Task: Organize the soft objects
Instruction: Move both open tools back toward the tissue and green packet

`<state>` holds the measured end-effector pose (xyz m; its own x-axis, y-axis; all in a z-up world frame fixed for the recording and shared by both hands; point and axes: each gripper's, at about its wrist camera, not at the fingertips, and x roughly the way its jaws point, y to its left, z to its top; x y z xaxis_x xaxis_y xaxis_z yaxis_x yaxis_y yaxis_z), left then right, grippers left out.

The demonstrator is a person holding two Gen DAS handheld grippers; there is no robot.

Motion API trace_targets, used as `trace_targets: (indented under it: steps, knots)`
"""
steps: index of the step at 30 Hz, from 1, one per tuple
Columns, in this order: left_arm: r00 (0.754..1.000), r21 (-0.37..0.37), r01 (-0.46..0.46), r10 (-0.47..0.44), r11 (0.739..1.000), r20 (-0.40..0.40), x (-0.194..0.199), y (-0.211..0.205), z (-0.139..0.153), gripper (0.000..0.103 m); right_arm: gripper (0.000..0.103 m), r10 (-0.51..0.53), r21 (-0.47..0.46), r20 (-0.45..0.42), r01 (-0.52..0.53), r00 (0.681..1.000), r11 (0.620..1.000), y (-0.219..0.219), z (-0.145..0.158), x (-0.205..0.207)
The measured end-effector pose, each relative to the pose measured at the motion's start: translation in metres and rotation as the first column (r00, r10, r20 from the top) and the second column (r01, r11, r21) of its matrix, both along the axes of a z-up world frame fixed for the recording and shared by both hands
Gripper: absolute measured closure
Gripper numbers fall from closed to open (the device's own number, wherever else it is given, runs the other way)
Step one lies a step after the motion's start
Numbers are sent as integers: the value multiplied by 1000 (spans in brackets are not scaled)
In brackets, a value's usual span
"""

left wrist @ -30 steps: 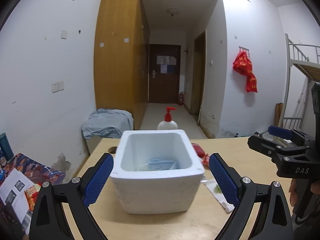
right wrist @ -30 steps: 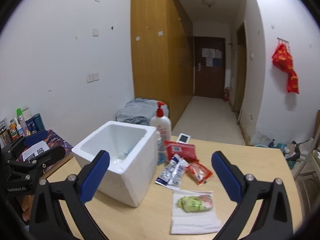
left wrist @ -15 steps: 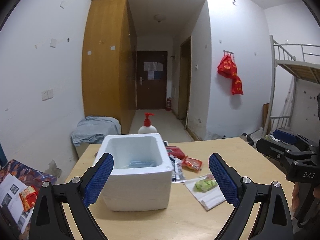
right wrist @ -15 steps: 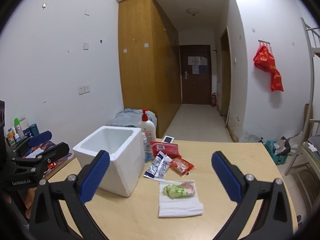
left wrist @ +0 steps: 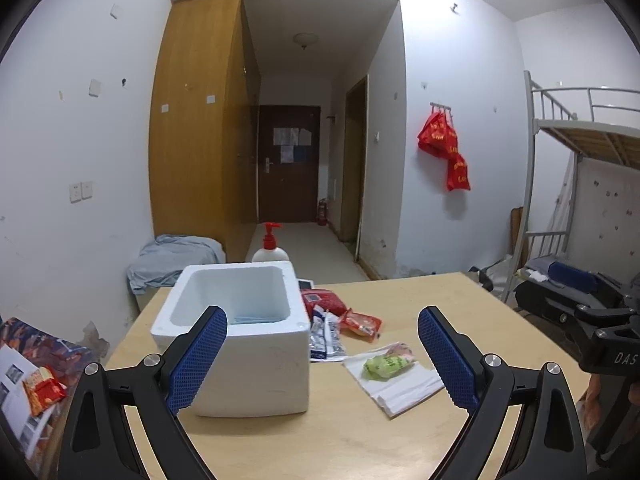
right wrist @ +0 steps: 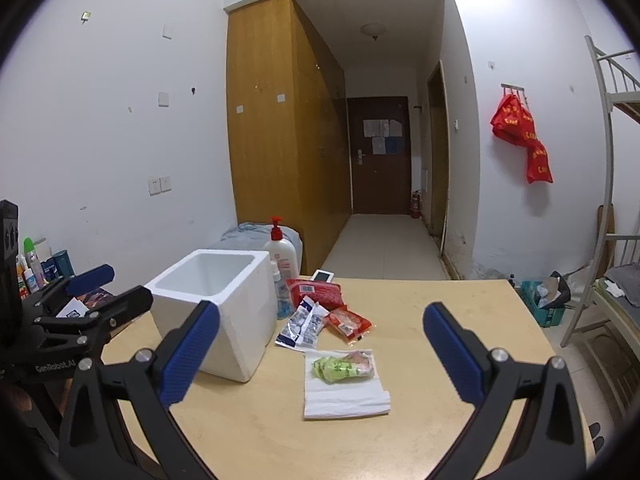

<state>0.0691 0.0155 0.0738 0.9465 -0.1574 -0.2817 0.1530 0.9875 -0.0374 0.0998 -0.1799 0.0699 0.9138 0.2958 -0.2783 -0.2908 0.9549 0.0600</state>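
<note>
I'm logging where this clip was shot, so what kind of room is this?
Most likely a dormitory room: a metal bunk bed stands at the right, a tall wooden wardrobe lines the entry corridor to a dark door, and a plain wooden table holds snacks and a foam box.

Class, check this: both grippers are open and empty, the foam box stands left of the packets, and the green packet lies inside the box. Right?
One error: the green packet lies on a white tissue on the table, outside the foam box, as the right wrist view shows. The rest holds.
</note>
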Motion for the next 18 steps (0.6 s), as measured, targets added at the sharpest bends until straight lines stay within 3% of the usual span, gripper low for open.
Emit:
trace_targets:
  steps: [7,18]
  knots:
    - [998,-8,59,-59,998,18,-5,-12,-17,6,0,-10,-4,-24,10,1000,1000,-2,-21,-3]
    - [994,-33,104,-104,994,-21,-4,-23,-57,6,0,-82,-35,-81,80,993,996,-11,-58,-4]
